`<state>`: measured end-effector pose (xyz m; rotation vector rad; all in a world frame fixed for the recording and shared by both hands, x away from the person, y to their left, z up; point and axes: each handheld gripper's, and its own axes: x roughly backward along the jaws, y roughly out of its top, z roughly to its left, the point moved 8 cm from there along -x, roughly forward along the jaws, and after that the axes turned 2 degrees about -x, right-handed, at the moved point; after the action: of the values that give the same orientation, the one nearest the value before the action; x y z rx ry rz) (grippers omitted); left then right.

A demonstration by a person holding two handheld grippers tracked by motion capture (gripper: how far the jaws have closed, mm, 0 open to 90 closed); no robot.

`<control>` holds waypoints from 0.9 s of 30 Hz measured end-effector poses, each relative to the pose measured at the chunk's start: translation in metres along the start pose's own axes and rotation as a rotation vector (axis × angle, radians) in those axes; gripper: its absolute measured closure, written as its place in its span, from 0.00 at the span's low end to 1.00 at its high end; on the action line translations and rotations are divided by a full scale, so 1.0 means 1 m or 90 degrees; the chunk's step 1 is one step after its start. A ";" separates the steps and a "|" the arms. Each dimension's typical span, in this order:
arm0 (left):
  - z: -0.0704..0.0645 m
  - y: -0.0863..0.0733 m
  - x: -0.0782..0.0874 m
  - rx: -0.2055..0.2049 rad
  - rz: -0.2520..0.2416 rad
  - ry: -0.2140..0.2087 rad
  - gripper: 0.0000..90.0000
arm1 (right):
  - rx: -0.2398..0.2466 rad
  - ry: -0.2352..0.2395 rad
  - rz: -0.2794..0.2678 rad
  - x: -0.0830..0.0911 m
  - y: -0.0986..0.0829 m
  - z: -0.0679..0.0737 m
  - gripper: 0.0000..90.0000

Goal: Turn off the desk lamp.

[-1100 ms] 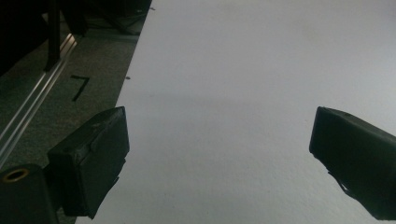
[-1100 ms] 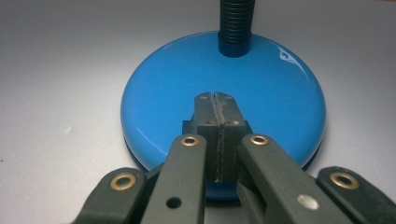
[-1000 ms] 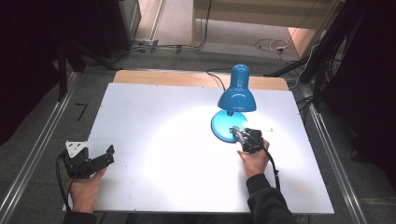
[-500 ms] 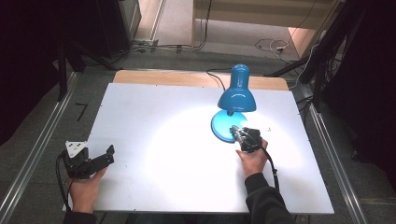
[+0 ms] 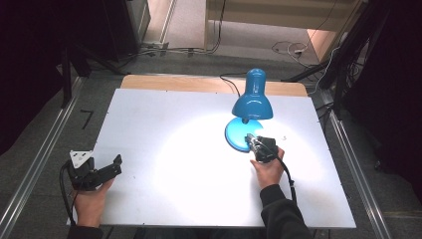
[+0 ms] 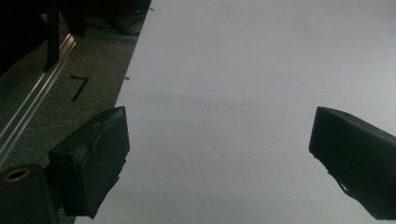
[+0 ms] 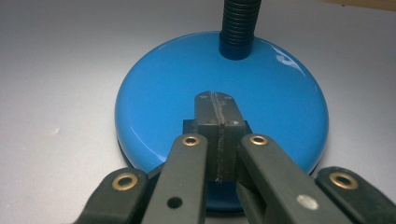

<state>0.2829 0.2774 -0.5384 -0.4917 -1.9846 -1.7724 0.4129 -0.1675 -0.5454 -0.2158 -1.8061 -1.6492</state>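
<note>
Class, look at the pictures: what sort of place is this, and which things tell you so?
Probably a lab or recording workspace, not a home: a plain white table between metal rails, loose cables on the floor, dark surroundings, and a blue desk lamp worked on with hand-held tongs.

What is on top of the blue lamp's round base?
The shut right claw rests its tips on the lamp base, and the black neck rises from it. Anything beneath the tips is covered.

The right gripper (image 5: 251,142) seems to rest on the lit blue lamp (image 5: 247,110)'s round base (image 5: 237,135).
</note>
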 end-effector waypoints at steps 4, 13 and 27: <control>0.000 0.000 0.000 0.000 0.000 -0.001 0.06 | -0.002 0.000 0.001 0.000 0.000 0.000 0.98; 0.000 0.000 0.000 0.000 -0.001 -0.001 0.06 | -0.001 -0.002 0.001 0.000 0.000 0.000 0.98; -0.001 0.000 0.000 -0.004 0.001 -0.002 0.06 | 0.003 -0.006 0.002 -0.001 0.001 0.000 0.98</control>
<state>0.2835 0.2760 -0.5383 -0.4976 -1.9813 -1.7780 0.4141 -0.1671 -0.5450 -0.2244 -1.8160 -1.6441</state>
